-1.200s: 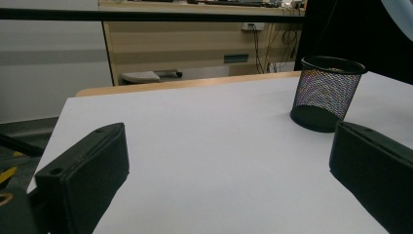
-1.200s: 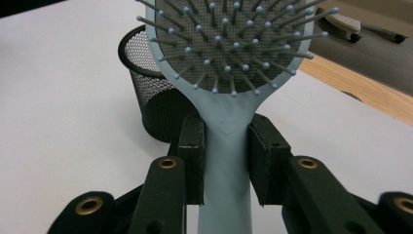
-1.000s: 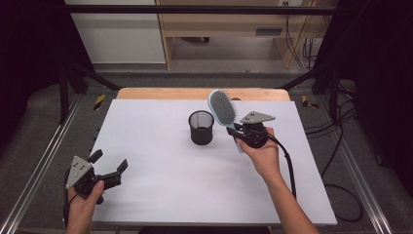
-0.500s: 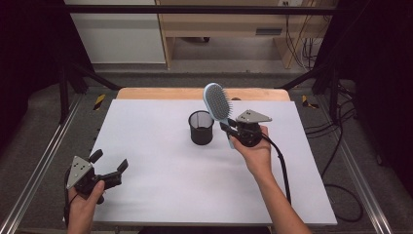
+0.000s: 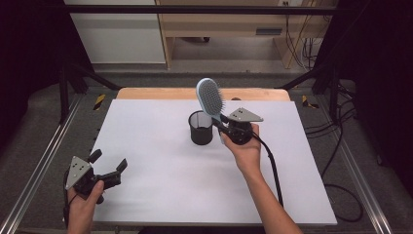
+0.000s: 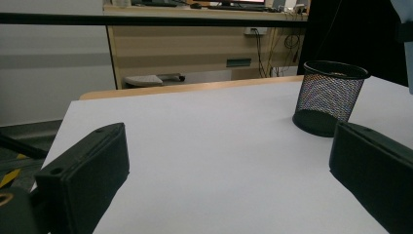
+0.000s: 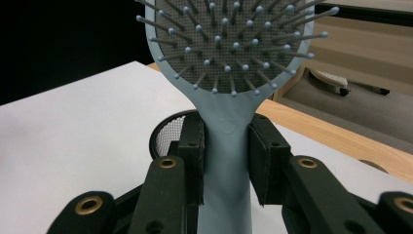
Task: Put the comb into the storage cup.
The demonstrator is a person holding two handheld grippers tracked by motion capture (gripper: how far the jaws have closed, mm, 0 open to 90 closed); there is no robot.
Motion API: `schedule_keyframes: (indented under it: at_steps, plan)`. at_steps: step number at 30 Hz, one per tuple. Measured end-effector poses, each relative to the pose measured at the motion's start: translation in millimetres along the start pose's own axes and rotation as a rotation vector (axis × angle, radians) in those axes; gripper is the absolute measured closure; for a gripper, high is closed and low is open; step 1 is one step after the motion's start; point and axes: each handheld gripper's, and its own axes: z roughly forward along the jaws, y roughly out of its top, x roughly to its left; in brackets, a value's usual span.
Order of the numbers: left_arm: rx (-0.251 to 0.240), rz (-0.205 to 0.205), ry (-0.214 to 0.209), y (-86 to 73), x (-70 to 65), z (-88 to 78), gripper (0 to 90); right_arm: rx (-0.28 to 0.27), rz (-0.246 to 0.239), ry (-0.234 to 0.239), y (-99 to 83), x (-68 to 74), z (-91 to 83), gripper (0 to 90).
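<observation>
Hairbrush (image 5: 210,97) clamped in right gripper (image 5: 225,127) beside mesh cup (image 5: 201,127); left gripper (image 5: 108,165) open, table edge.

I'm working in a lab: white-topped desk (image 5: 160,146) in a metal rail frame (image 5: 34,170), black curtains (image 5: 375,73), loose floor cables (image 5: 341,131).

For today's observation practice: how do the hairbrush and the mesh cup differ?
The hairbrush is pale blue; the mesh cup is black. The hairbrush is held tilted in the air by the right gripper; the mesh cup stands upright on the table. The hairbrush has bristles; the cup is hollow.
</observation>
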Motion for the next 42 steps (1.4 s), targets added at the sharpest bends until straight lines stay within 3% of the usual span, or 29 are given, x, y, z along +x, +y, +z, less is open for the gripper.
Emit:
schedule_keyframes:
  at_steps: [18,28,34,42]
  plan:
    - [-0.008,-0.001,-0.004,1.1,0.3,0.3,1.0,-0.107,0.017,-0.022,28.1,7.8,20.4,69.9]
    - [-0.016,0.004,-0.02,2.1,-2.1,3.1,0.9,-0.133,0.039,-0.02,30.2,3.5,33.9,69.9]
    - [-0.014,0.007,-0.029,2.2,-4.2,4.8,0.9,-0.147,0.013,-0.025,28.9,7.0,39.6,69.9]
    - [-0.016,0.009,-0.033,2.7,-4.0,4.8,0.9,-0.16,0.024,-0.028,27.1,5.1,43.4,69.9]
